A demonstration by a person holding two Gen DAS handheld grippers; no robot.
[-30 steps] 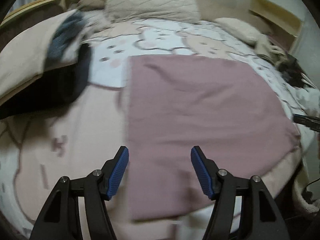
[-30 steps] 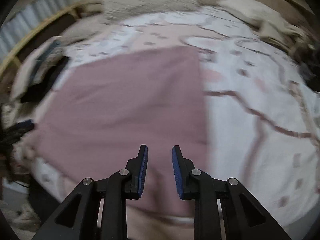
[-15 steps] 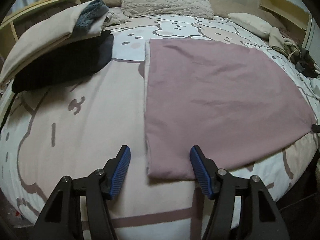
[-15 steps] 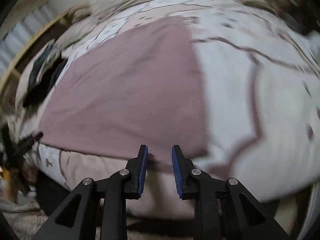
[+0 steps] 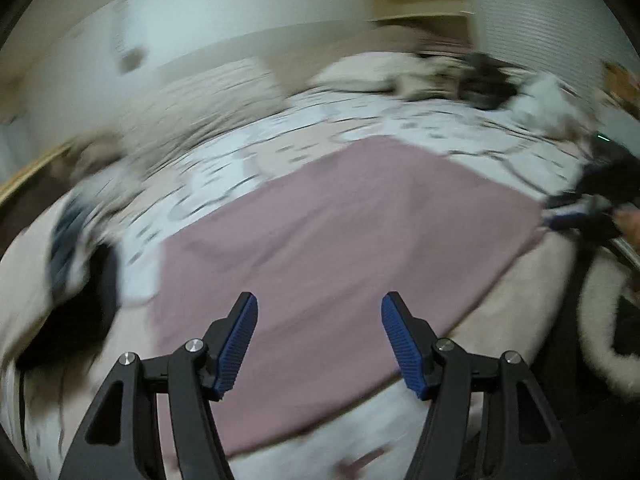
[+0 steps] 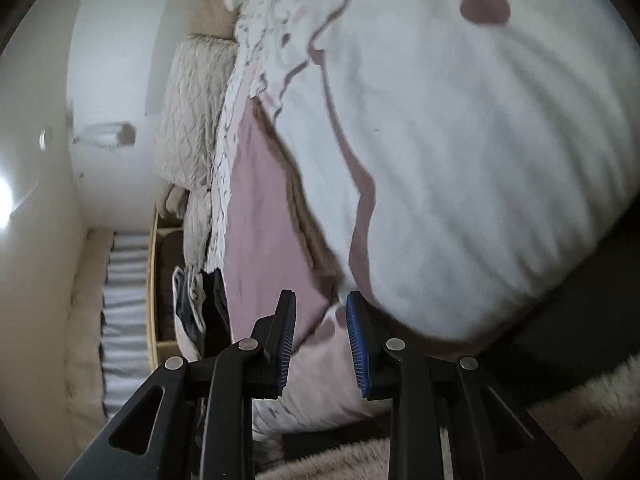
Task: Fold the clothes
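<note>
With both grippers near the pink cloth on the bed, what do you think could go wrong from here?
1. The right gripper, open at the pink cloth's near corner, might pinch the patterned duvet beneath along with it.
2. The left gripper hovers open above the cloth, and its view is motion-blurred, so a grab now may miss the edge.
3. Lifting one corner alone could skew the flat cloth.

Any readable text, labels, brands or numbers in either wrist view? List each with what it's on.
None readable.
Bedspread: cartoon outlines and spots only, no lettering.
Pink cloth: plain, no tag or print showing.
Left gripper and right gripper: no markings visible on the black arms or blue pads.
The left wrist view is motion-blurred, so any small print there would be lost.
</note>
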